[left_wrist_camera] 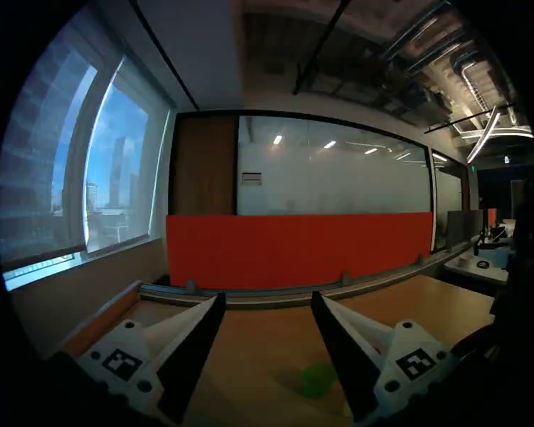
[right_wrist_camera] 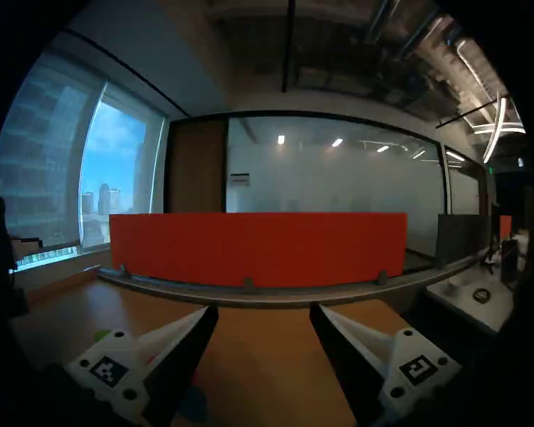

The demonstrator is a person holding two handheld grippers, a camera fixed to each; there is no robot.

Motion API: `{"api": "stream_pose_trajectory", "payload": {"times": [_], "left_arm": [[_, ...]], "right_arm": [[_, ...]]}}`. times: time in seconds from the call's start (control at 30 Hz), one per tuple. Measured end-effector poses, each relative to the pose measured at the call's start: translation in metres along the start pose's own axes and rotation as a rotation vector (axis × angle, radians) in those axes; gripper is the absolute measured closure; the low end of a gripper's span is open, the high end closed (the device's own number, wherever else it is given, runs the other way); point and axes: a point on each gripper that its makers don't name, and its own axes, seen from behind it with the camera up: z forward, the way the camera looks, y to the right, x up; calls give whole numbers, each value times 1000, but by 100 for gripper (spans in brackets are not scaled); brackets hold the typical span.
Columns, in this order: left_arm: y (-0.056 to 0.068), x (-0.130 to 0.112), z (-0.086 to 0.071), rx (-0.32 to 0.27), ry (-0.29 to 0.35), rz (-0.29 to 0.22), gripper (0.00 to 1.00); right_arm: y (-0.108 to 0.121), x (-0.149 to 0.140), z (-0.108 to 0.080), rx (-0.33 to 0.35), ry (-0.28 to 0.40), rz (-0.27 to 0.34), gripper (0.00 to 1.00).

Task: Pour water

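Observation:
My left gripper (left_wrist_camera: 267, 302) stands open above a wooden desk (left_wrist_camera: 267, 341), nothing between its fingers. A blurred green object (left_wrist_camera: 317, 378) lies on the desk low down, just inside the right finger. In the right gripper view my right gripper (right_wrist_camera: 263, 313) is also open and empty over the same desk (right_wrist_camera: 267, 356). A small green thing (right_wrist_camera: 101, 333) peeks out behind its left finger, and a blue thing (right_wrist_camera: 194, 404) with a bit of red lies low beside that finger. What these blurred things are I cannot tell.
An orange divider panel (left_wrist_camera: 299, 249) runs along the desk's far edge, with a glass wall behind it. Large windows (left_wrist_camera: 89, 185) are at the left. A second desk (right_wrist_camera: 473, 295) with dark objects stands at the right.

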Motion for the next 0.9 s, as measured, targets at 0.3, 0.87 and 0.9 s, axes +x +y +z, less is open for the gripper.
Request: {"api": "stream_pose_trajectory", "payload": {"times": [0.3, 0.87, 0.9], "left_arm": [[11, 0, 2, -86, -18, -52, 12], [58, 9, -4, -360, -20, -87, 12], [59, 11, -4, -370, -14, -87, 12]], "right_arm": [[-18, 1, -3, 90, -5, 4, 1], [-68, 9, -18, 419, -17, -7, 1], [-71, 10, -19, 435, -16, -4, 1]]}}
